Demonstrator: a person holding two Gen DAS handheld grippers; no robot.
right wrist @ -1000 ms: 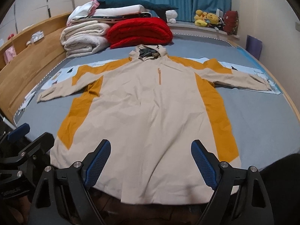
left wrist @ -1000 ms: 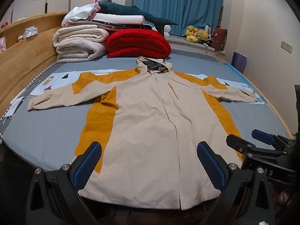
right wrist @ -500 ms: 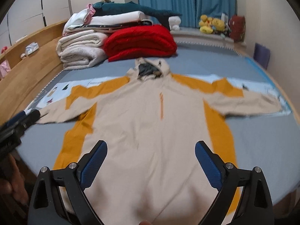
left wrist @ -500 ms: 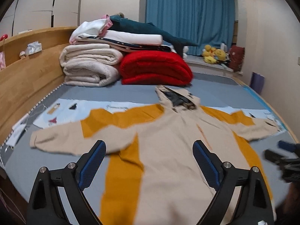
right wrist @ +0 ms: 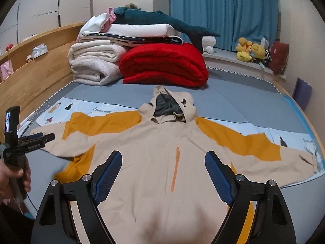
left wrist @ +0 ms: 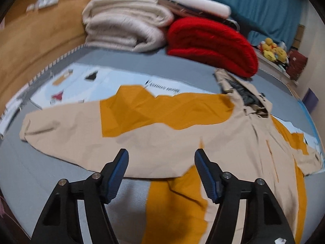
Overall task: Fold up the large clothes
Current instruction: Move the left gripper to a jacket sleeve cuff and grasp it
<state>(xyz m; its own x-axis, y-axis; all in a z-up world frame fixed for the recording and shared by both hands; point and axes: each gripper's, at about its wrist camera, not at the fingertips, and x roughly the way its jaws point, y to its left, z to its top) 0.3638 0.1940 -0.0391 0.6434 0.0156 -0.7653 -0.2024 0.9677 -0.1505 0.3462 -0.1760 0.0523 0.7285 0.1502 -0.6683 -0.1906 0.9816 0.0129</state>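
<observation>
A large beige and mustard hooded jacket point(right wrist: 154, 152) lies flat, front up, on the grey bed, sleeves spread. In the left wrist view its left sleeve point(left wrist: 85, 130) stretches across, and my left gripper point(left wrist: 161, 158) hovers open and empty just above the sleeve's lower edge near the armpit. My right gripper point(right wrist: 163, 162) is open and empty above the chest, by the orange zip point(right wrist: 175, 168). The left gripper point(right wrist: 38, 138) also shows at the left edge of the right wrist view, over the sleeve.
Folded white blankets point(right wrist: 95, 65) and a red quilt point(right wrist: 164, 65) are stacked at the bed's far end. A wooden headboard point(right wrist: 30, 77) runs along the left. Plush toys point(right wrist: 249, 49) sit on the window ledge. A light blue printed sheet point(left wrist: 85, 79) lies under the sleeves.
Both grippers have moved forward from the hem over the jacket. The left one swung left and down toward the left sleeve; the right one rose over the chest.
</observation>
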